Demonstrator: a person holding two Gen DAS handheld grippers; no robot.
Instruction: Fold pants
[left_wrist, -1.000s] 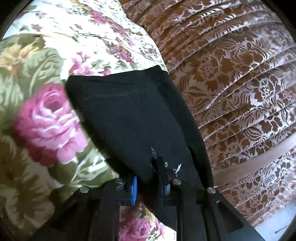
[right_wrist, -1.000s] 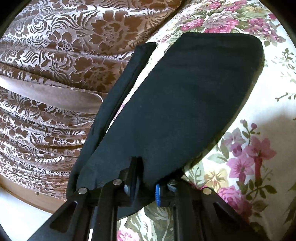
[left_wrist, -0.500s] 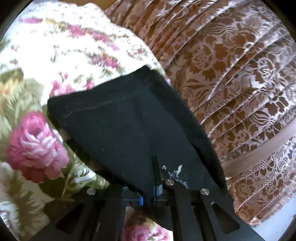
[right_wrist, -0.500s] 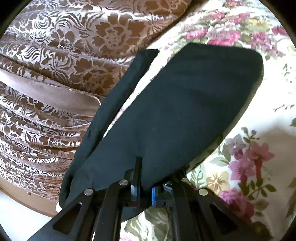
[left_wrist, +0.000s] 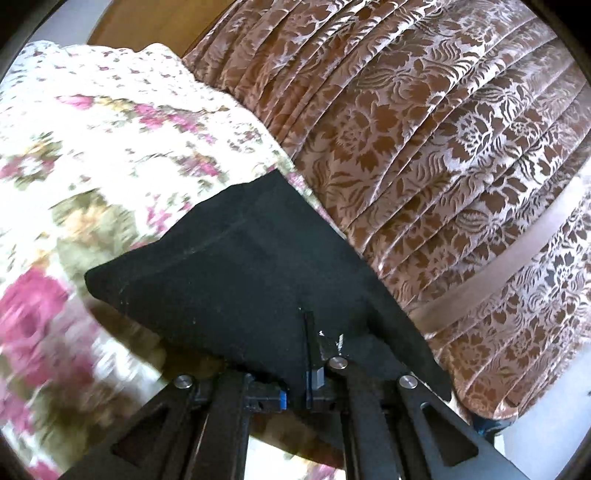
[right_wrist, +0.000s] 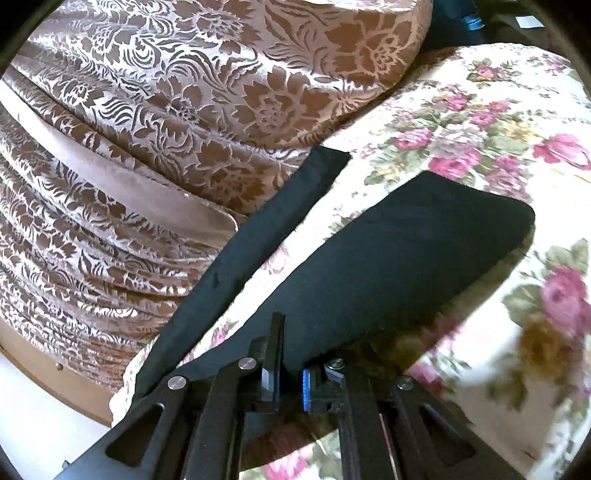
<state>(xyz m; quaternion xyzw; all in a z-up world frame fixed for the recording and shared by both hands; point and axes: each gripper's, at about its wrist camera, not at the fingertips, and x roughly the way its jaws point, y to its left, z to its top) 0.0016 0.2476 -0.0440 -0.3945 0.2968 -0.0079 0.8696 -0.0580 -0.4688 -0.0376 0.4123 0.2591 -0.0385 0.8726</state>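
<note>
While both grippers pinch black pants (left_wrist: 243, 280), cloth hangs over floral bedspread (left_wrist: 110, 147).

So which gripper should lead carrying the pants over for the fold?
Probably right: the right gripper is clamped on the wide raised panel of the pants. The left gripper also grips cloth, close beside the brown cushion.

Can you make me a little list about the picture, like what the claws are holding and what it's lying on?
held thing: black fabric pants
left claw: shut on the pants' edge
right claw: shut on the pants' edge
pants state: partly lifted, one leg strip lying apart
underneath: cream bedspread with pink roses
beside it: brown floral velvet cover
</note>
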